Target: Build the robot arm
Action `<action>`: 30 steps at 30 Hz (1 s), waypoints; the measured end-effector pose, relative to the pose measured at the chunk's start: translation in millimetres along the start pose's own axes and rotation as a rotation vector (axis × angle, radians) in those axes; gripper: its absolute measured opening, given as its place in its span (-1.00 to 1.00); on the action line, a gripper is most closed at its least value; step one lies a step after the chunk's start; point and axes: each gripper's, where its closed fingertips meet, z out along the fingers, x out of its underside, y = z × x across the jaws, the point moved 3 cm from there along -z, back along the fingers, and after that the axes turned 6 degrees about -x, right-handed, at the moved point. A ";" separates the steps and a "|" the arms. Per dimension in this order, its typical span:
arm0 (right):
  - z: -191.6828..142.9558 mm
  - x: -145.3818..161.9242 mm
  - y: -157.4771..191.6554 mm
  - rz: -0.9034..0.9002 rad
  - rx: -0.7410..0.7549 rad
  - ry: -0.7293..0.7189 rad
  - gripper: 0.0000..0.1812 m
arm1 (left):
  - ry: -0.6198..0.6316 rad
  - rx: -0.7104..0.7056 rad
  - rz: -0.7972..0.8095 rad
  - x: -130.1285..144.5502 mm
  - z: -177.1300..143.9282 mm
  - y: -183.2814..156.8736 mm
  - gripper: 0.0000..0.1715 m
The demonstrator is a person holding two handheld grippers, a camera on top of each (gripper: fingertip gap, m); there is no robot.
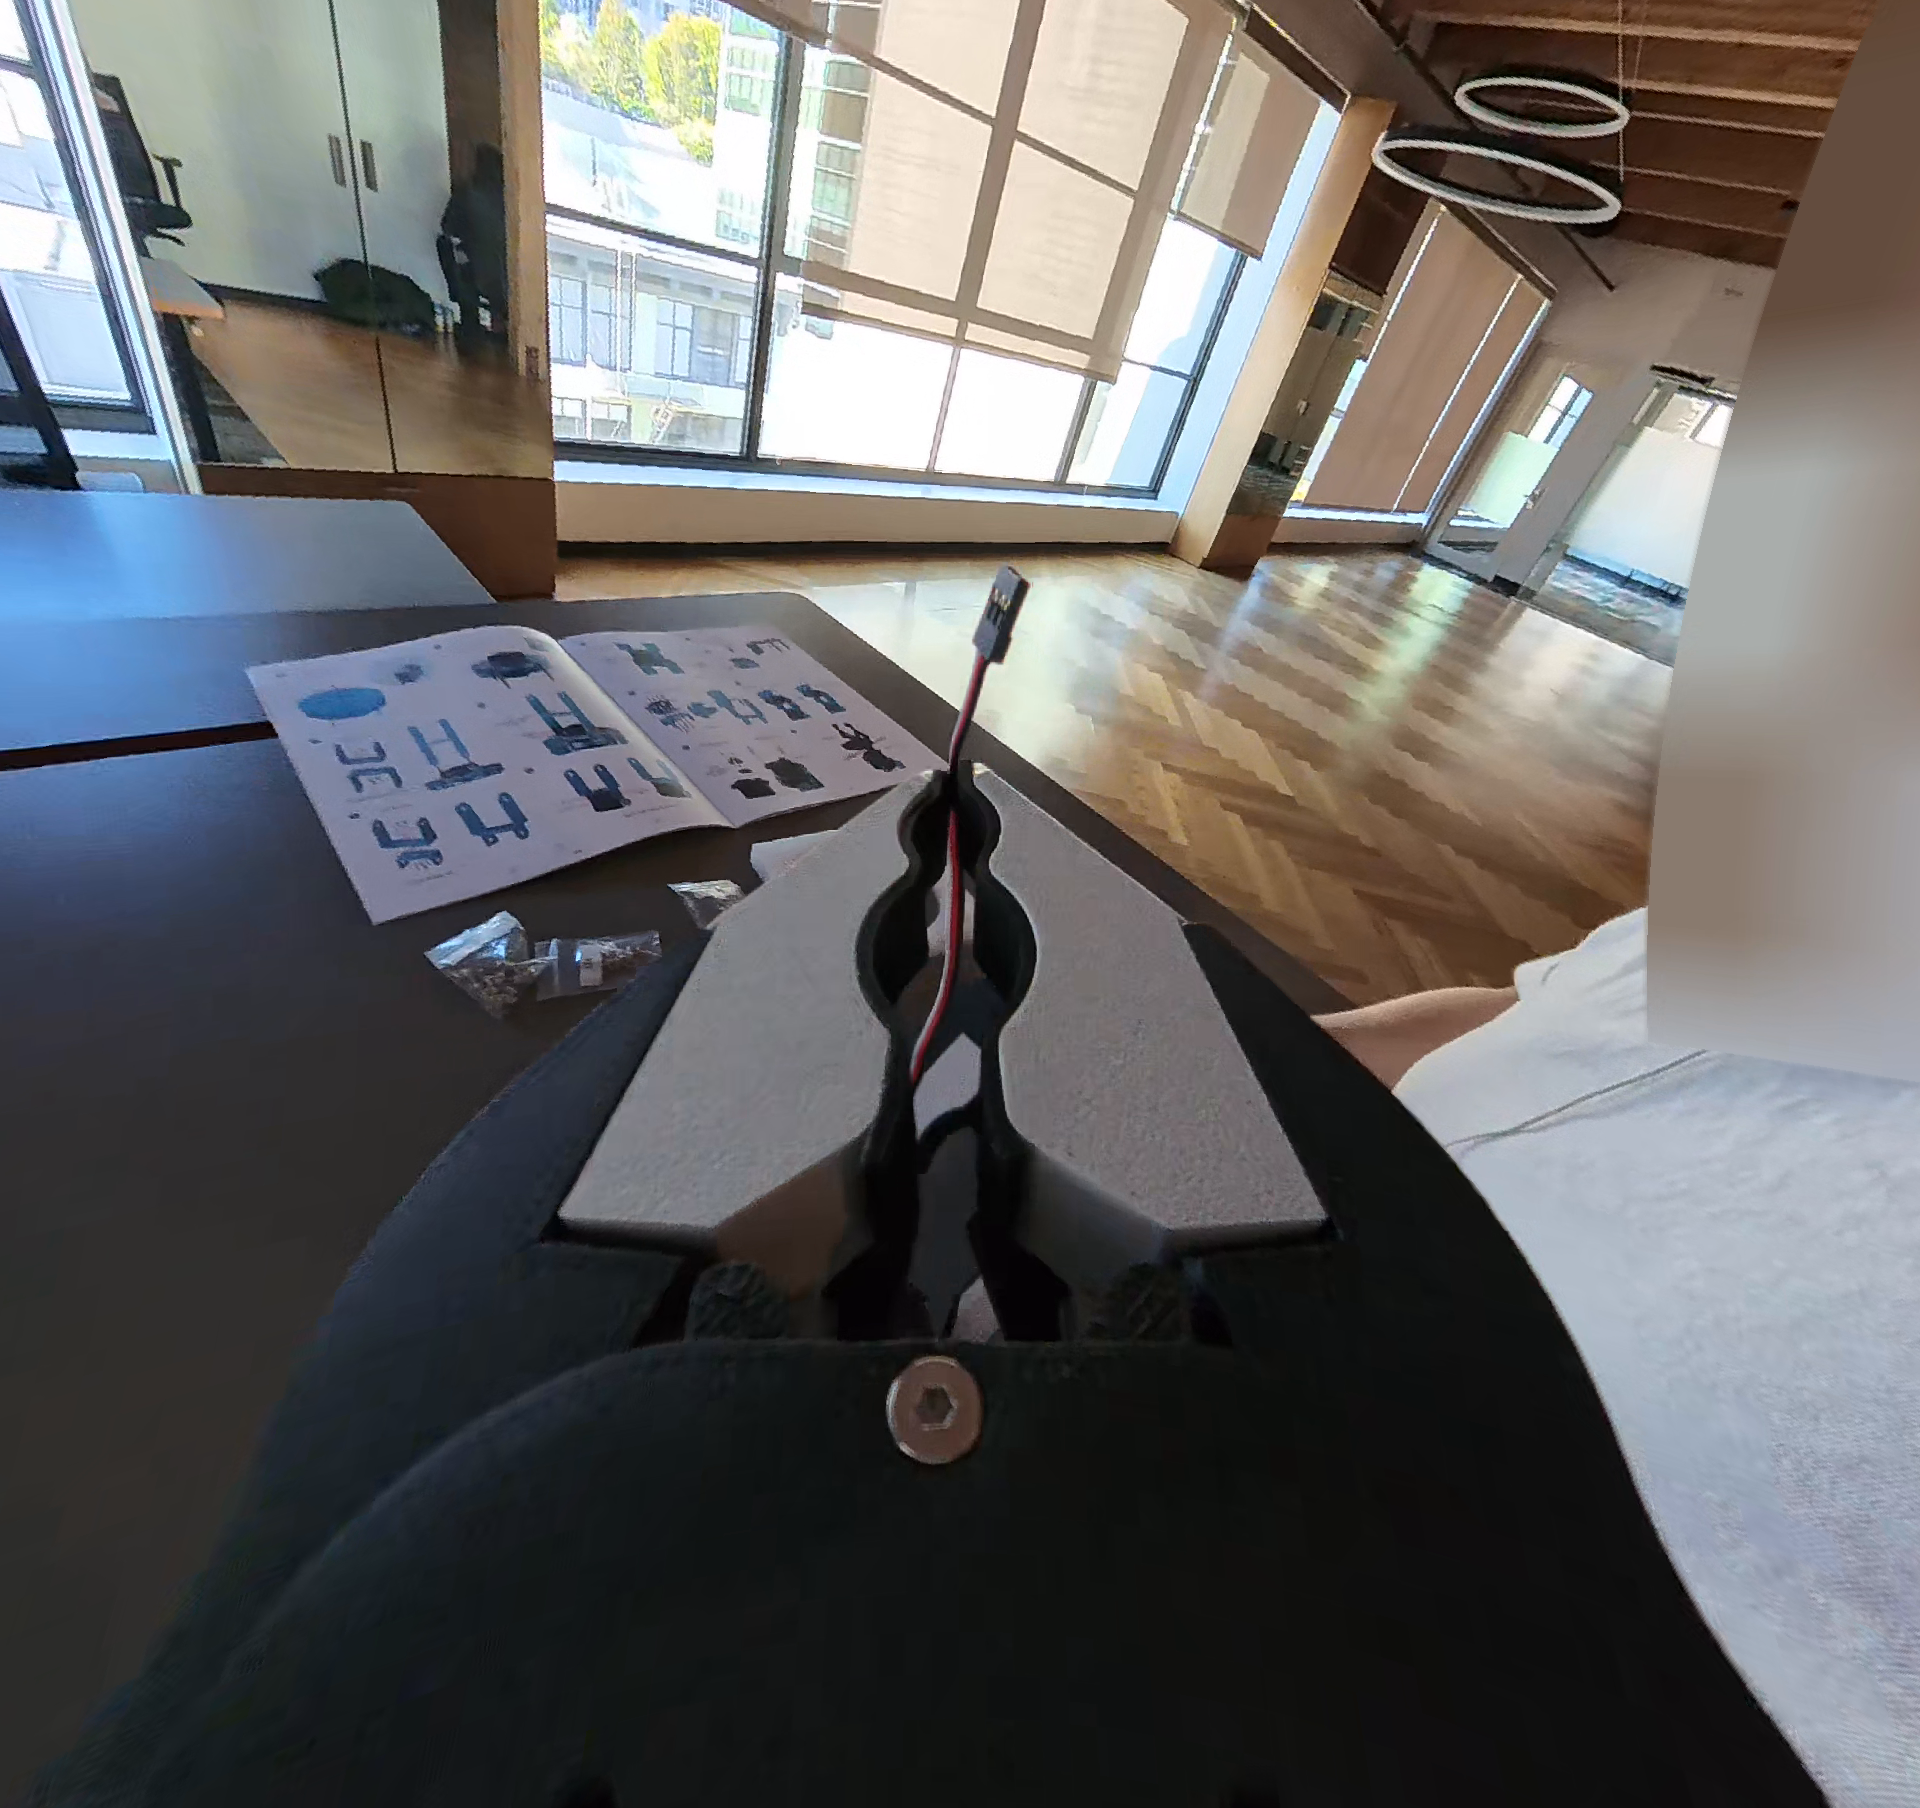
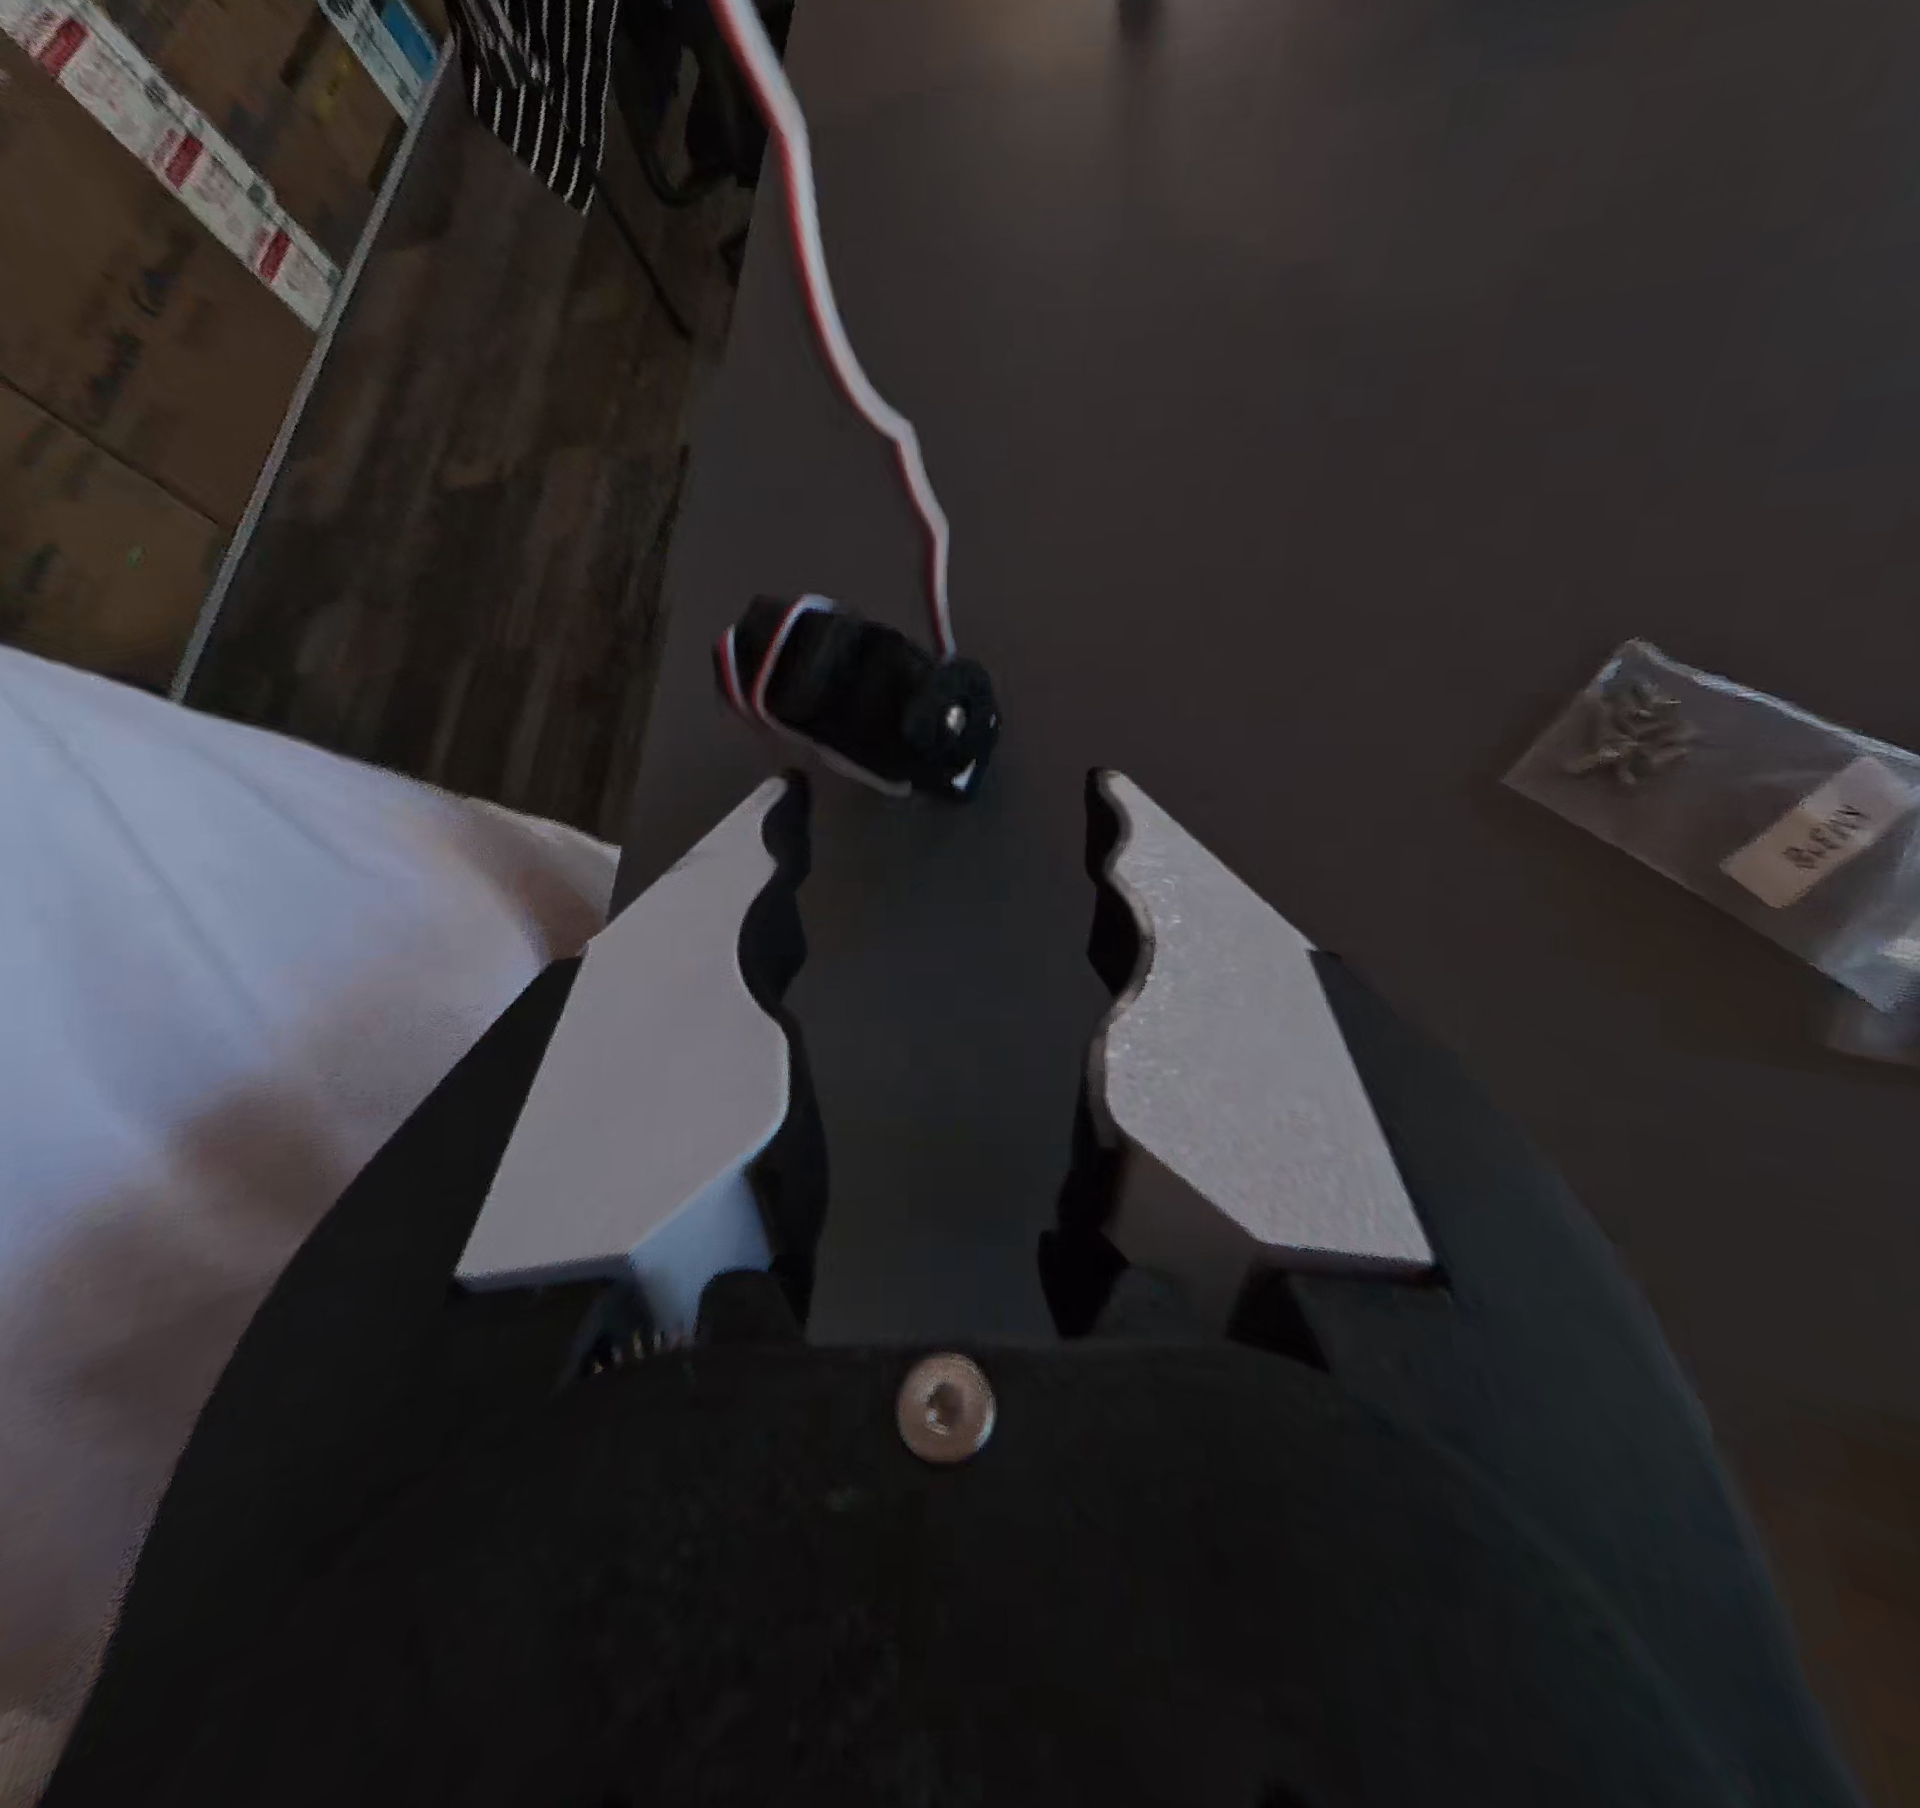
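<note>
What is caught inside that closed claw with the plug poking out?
A thin red, white and black cable runs between the left gripper fingers, its black plug sticking out beyond the tips. Below the fingers, the cable is hidden.

No writing can be made out. An open booklet (image 1: 582, 761) at ten o'clock carries printed diagrams — its captions too small. A white label on a plastic bag (image 2: 1745, 823) at three o'clock is blurred.

One servo (image 2: 862, 693), one booklet (image 1: 582, 750), perhaps three bags (image 1: 488, 958).
</note>
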 end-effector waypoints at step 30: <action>-2.0 -36.0 -24.5 0.129 -0.063 -0.241 -0.13 | 0.076 0.065 0.281 -175.4 22.4 16.5 -1.00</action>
